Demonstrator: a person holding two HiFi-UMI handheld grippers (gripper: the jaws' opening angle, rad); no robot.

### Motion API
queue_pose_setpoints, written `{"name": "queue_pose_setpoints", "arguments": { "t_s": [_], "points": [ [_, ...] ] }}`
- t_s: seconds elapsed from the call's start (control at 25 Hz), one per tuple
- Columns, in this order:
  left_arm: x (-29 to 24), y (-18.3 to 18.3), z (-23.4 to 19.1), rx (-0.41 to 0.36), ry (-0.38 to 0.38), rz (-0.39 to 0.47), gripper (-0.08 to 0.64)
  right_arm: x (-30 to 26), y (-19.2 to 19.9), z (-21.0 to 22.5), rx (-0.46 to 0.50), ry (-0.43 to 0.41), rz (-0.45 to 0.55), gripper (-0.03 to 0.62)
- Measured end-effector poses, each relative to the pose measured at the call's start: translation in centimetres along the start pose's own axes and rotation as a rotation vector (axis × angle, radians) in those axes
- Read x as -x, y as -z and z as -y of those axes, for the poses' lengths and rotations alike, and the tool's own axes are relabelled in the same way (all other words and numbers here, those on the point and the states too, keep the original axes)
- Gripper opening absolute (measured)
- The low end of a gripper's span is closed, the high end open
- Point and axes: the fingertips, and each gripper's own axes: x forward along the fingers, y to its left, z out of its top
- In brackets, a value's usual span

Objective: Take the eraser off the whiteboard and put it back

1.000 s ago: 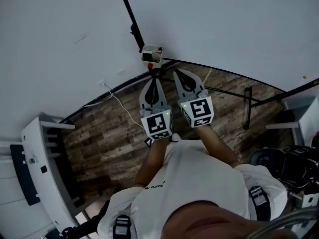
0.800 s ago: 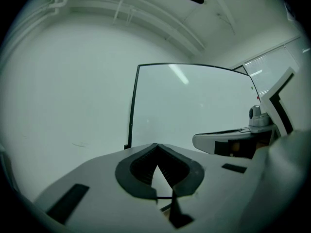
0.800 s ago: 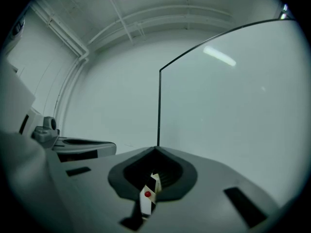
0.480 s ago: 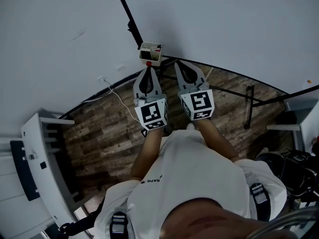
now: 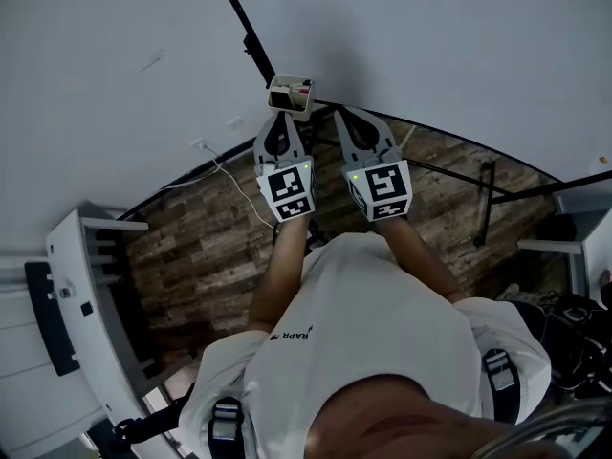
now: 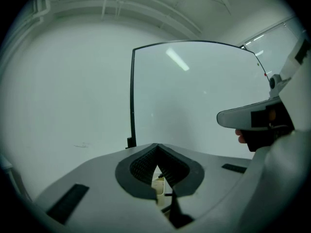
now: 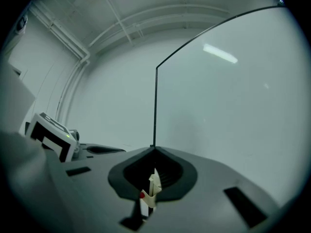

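A small white holder box (image 5: pixel 290 95) hangs at the lower left corner of the whiteboard (image 5: pixel 430 46), beside its black frame edge (image 5: pixel 251 46). Something reddish shows inside it; I cannot make out the eraser itself. My left gripper (image 5: pixel 276 120) is shut and empty, its tips just below the box. My right gripper (image 5: pixel 345 115) is beside it to the right, also shut on nothing. In the left gripper view the shut jaws (image 6: pixel 156 145) point at the board (image 6: pixel 194 96), with the box edge (image 6: pixel 159 185) peeking through the gap. The right gripper view shows the same box (image 7: pixel 151 191) under its shut jaws (image 7: pixel 154 150).
A white wall lies left of the board. On the wood floor below run a white cable (image 5: pixel 225 185) and the board's black stand bars (image 5: pixel 483 204). A white rack-like unit (image 5: pixel 86 323) stands at the far left.
My left gripper has moved forward and up in the head view until its tips sit just under the holder box. The right gripper has shifted forward slightly.
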Motion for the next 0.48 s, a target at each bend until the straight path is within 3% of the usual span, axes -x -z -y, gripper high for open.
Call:
{"name": "queue_pose_setpoints", "arguments": {
  "t_s": [0.48],
  "points": [
    [-5.5, 6.4, -0.2, 0.072, 0.089, -0.086, 0.003, -0.1, 0.7, 1.6, 0.013, 0.001, -0.004, 0.012]
  ]
}}
